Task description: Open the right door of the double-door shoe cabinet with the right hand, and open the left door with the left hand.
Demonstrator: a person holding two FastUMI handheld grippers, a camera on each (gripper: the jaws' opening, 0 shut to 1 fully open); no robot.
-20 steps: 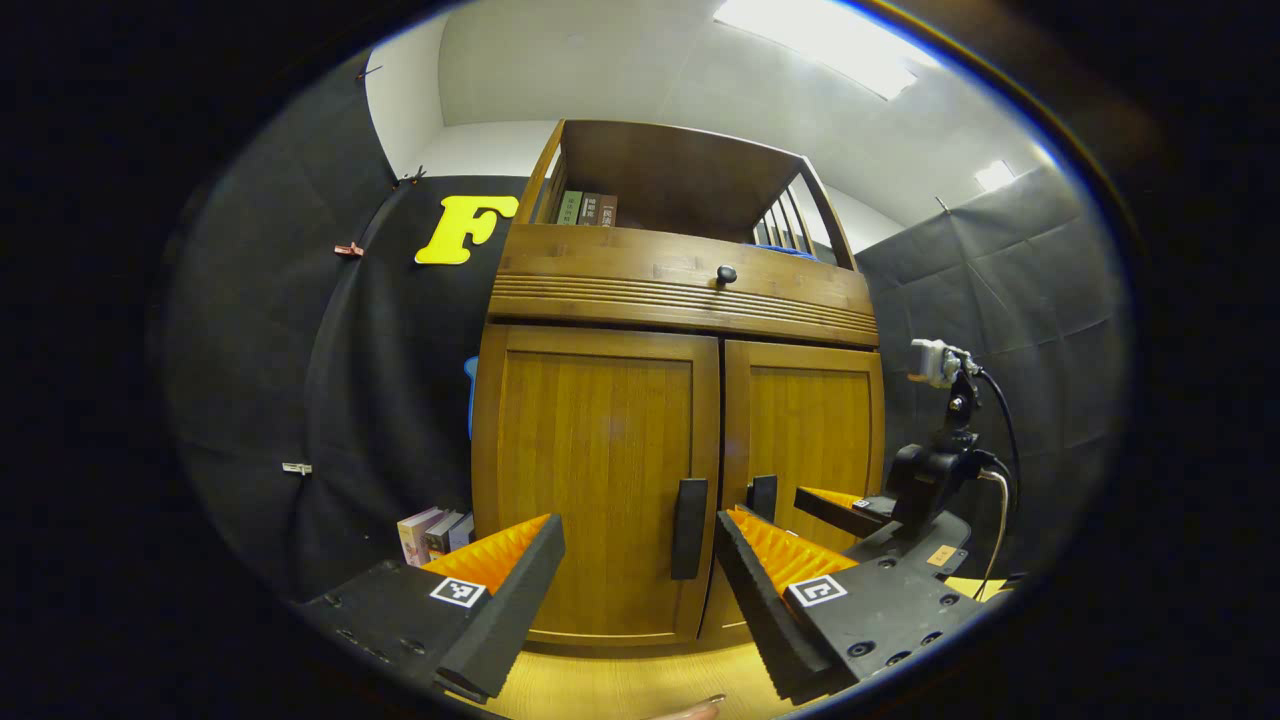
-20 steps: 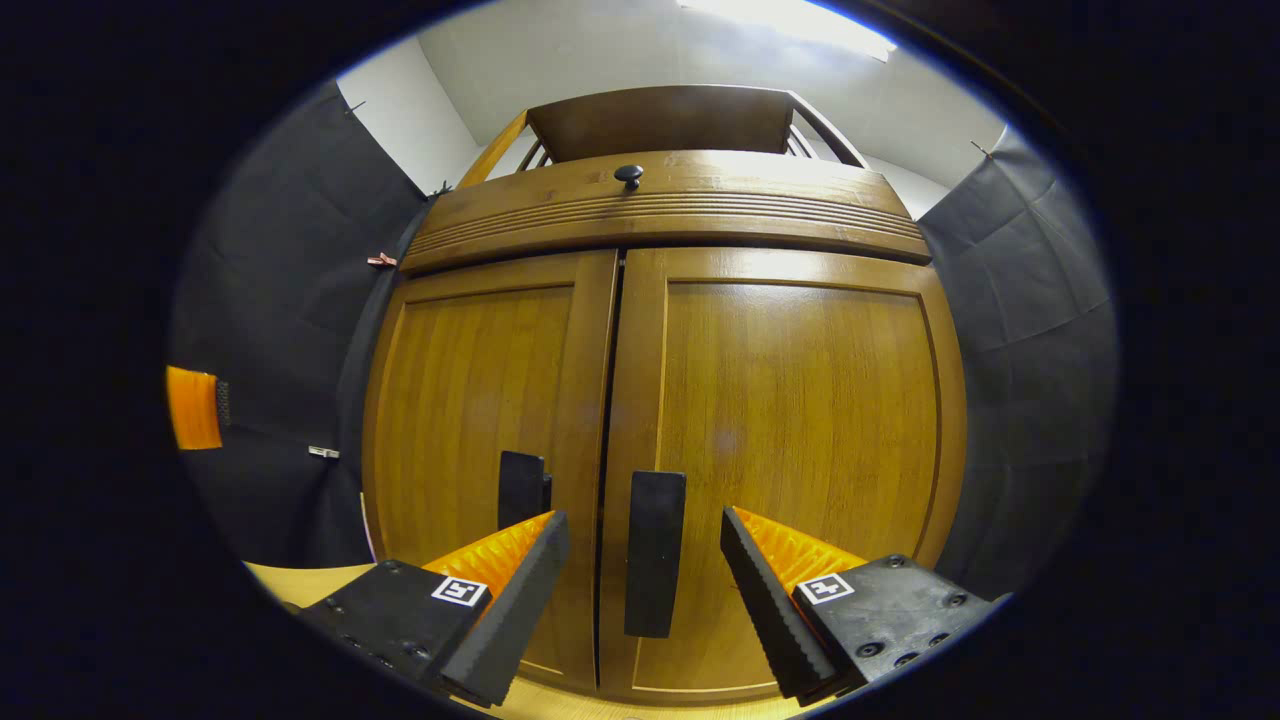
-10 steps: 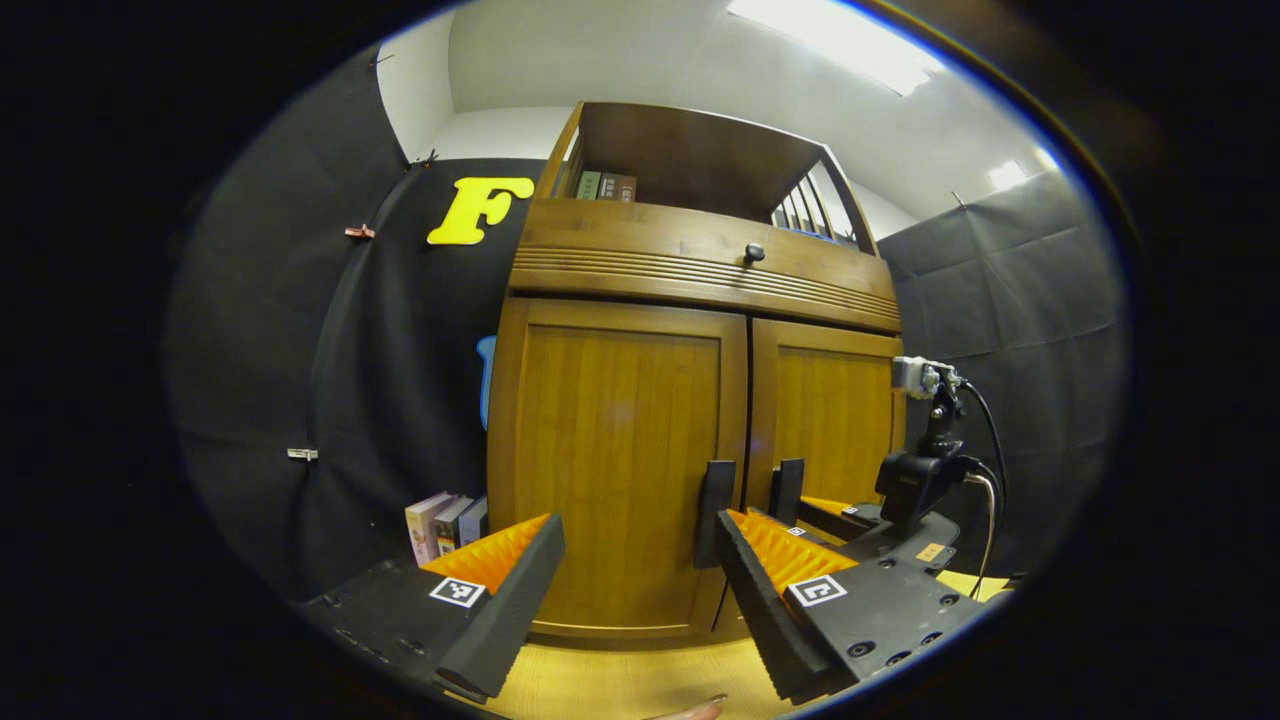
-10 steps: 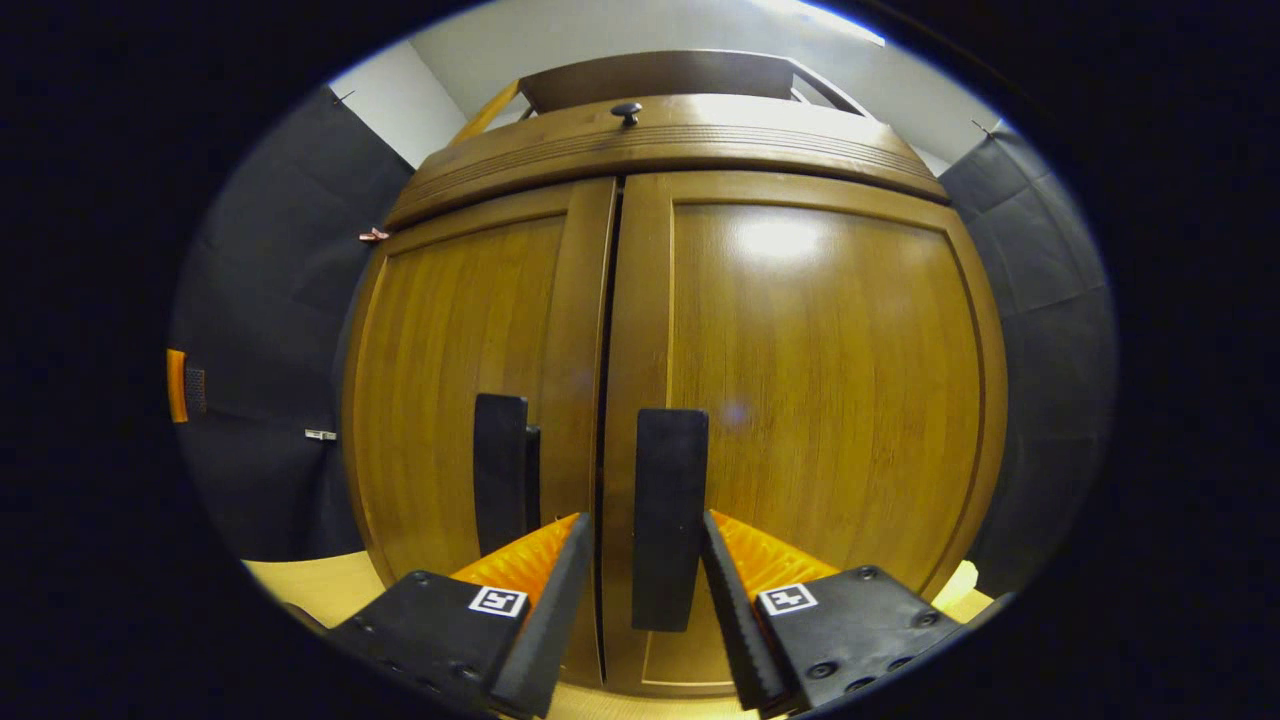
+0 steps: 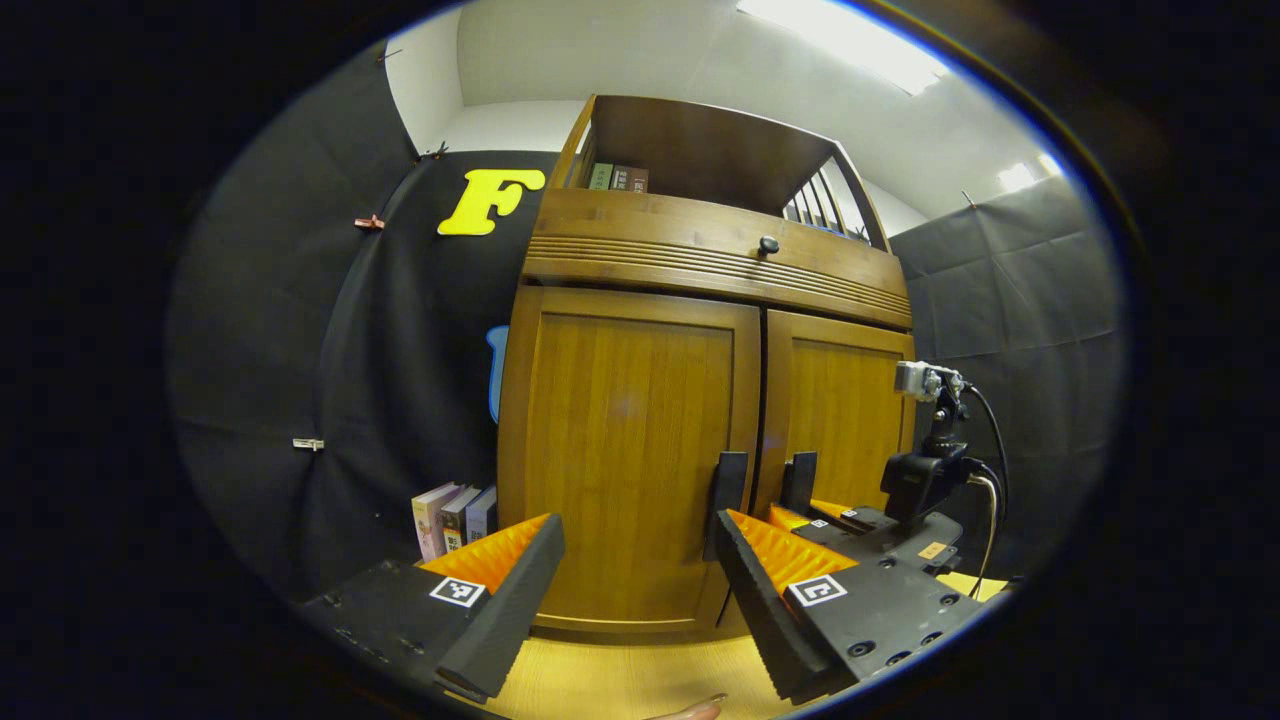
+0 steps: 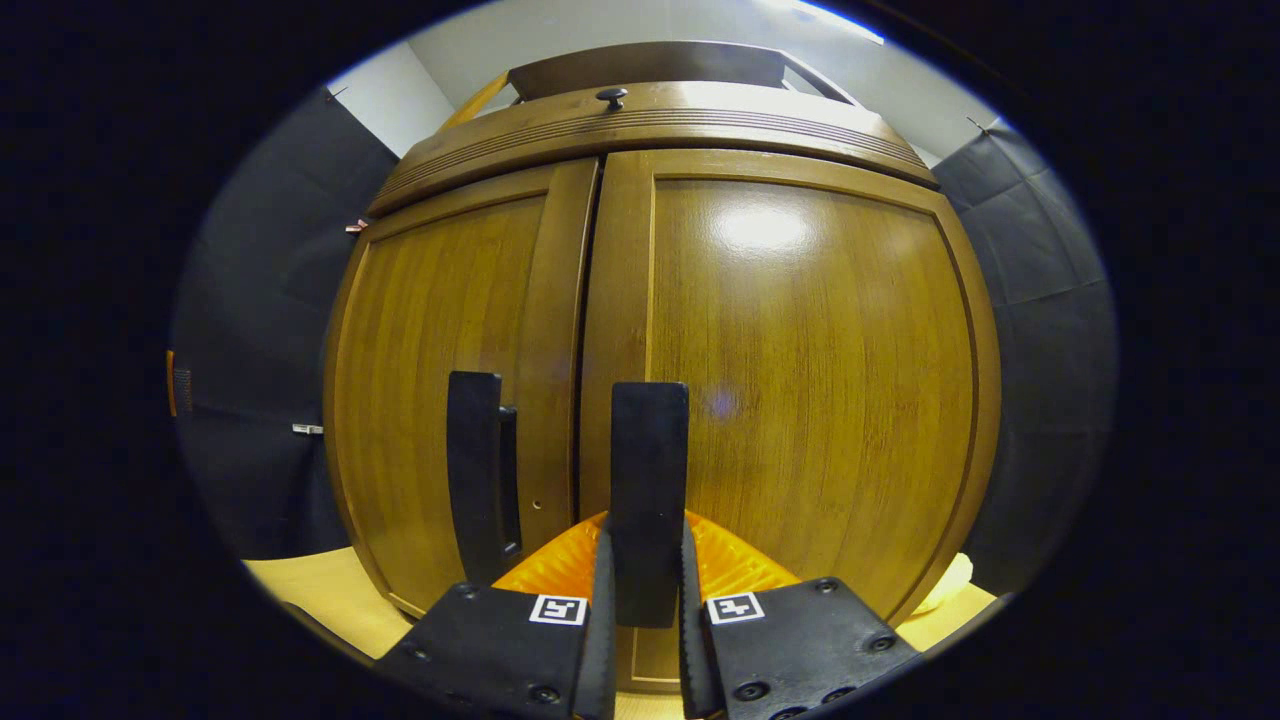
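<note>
The wooden shoe cabinet [image 5: 630,400] stands in front of me with both doors shut. In the right gripper view, my right gripper [image 6: 645,545] is shut on the dark vertical handle of the right door [image 6: 648,470]; both fingers press its lower part. The left door's handle [image 6: 475,470] stands just left of it. In the left gripper view, my left gripper [image 5: 640,530] is open, short of the left door, with that door's handle [image 5: 727,495] near its right finger. The right gripper [image 5: 835,517] is seen farther off at the right door's handle [image 5: 797,480].
Several books [image 5: 452,515] stand on the wooden floor [image 5: 620,680] left of the cabinet. A drawer with a round knob [image 5: 768,244] runs above the doors, and an open shelf with books [image 5: 618,178] sits on top. Black cloth walls stand on both sides.
The right gripper moved in and its fingers shut on the right door's handle. The left gripper stayed open and drifted slightly, the cabinet sliding right in its view.
</note>
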